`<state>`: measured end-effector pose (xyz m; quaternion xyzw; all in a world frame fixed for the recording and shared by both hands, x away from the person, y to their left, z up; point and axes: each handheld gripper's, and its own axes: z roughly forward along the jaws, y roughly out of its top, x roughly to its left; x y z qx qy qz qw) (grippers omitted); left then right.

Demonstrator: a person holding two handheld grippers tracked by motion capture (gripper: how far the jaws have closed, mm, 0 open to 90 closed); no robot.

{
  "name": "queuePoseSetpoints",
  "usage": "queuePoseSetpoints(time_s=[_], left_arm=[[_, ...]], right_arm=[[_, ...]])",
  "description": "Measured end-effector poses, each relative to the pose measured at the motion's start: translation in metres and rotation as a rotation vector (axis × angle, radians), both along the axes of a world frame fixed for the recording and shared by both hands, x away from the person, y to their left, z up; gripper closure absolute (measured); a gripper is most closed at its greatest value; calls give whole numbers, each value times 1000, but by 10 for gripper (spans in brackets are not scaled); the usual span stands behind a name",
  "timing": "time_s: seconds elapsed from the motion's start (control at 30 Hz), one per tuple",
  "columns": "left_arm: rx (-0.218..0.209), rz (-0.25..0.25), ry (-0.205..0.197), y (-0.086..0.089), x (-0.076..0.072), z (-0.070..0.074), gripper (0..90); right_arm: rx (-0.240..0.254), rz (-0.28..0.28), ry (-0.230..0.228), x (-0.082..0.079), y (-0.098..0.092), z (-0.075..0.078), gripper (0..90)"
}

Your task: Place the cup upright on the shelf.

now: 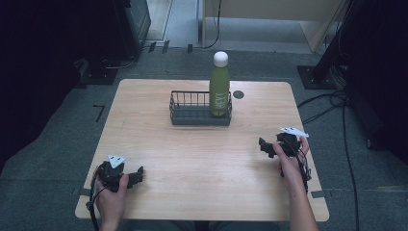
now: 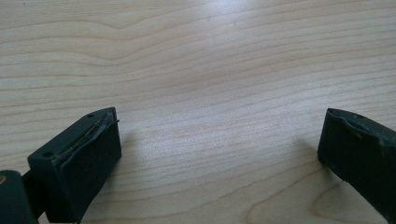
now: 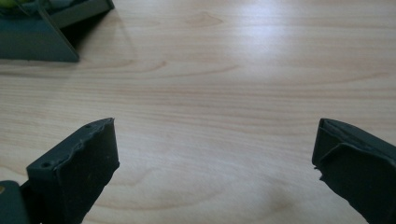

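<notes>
On the table (image 1: 159,159), one green bottle (image 1: 219,89) lettered "HEY" was seen standing in one basket (image 1: 192,115); the left gripper (image 1: 137,174) and right gripper (image 1: 263,146) were held open, empty.

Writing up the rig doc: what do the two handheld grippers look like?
Both are black. The left gripper and right gripper each carry a pale three-cornered plate with dark marks on top and trail a dark cable. In the gripper views the jaws are blocky black pads with worn, ragged edges and small holes. Forearms are bare, no sleeves visible.
</notes>
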<state>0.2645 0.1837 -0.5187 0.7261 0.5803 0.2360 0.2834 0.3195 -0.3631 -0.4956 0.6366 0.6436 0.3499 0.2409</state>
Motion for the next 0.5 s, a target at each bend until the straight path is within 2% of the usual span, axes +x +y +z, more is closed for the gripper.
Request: queuePoseSetpoints(time_s=[0.5], left_arm=[[0,0,0,0,0,0,0]], right_arm=[[-16,-33,37,-27,-21,-18,1]])
